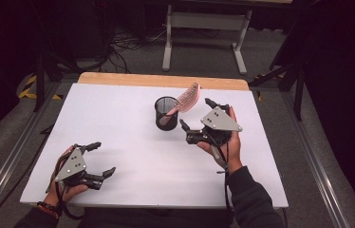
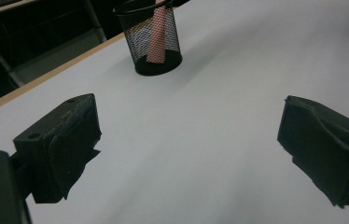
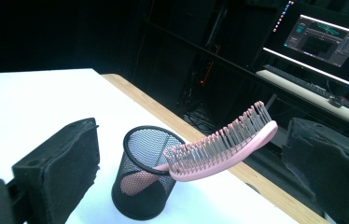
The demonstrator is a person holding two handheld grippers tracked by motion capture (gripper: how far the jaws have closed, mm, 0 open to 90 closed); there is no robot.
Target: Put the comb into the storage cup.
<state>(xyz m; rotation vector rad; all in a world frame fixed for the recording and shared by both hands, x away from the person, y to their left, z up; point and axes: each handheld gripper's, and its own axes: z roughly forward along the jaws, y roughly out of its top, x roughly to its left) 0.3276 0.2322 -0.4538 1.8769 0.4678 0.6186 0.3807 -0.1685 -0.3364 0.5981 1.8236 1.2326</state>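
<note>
The brush (image 3: pixel 219 149) stands handle-down in the mesh cup (image 3: pixel 144 186), head leaning out over the rim. In the right gripper view, cup and brush sit between and ahead of the jaws, with the tip of the brush head close to the right-hand jaw but not touching it.

Right gripper (image 1: pixel 204 116): jaws released, spread wide, holding nothing. It hovers just beside the cup. Left gripper (image 1: pixel 94 159): jaws released and empty, low over the counter (image 1: pixel 133 161), well apart from the cup; in its own view the cup (image 2: pixel 154 39) stands far ahead of the jaws.

Step in hand, as judged: the brush has been placed in the cup and the right gripper is clear of it.

Procedure:
- Draw the right gripper straight back, keeping both jaws off the overhanging head.
- Avoid sideways sweeps; the cup looks light and the leaning brush could tip it.
- Keep the left gripper parked.

Contents: the cup holds the brush handle. Nothing else can be seen through the mesh.
</note>
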